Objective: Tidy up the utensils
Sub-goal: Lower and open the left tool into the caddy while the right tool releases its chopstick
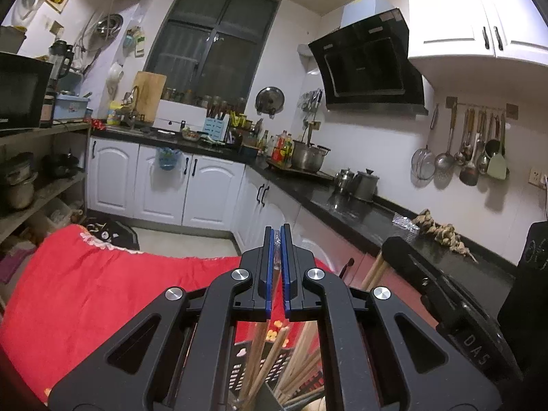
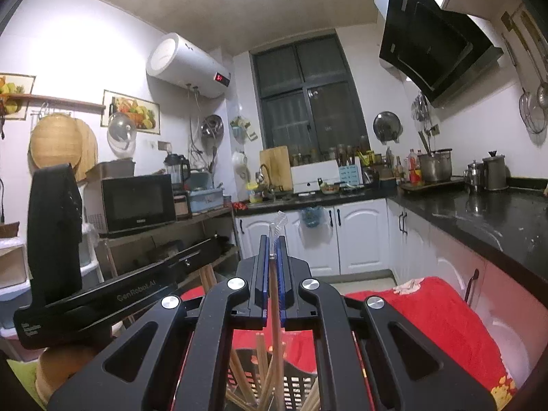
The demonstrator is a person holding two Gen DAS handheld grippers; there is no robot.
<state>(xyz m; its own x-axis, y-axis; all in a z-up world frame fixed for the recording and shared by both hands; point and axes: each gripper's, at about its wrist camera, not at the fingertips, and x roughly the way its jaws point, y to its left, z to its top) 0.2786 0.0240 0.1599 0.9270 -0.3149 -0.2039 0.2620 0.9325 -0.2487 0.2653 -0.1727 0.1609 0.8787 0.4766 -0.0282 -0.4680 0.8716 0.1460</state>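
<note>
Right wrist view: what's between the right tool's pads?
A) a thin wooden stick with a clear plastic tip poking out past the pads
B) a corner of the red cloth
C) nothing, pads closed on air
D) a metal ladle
A: the right tool is closed on a thin wooden stick that runs down toward the black basket below, with its clear plastic tip showing above the pads.

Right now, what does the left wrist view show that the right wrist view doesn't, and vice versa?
Left wrist only: a row of hanging ladles on the wall at right, and the left gripper with jaws shut on nothing.

Right wrist only: the right gripper shut on a wooden stick with a clear tip, plus a microwave.

Both: red cloth, black slotted basket of chopsticks, window.
</note>
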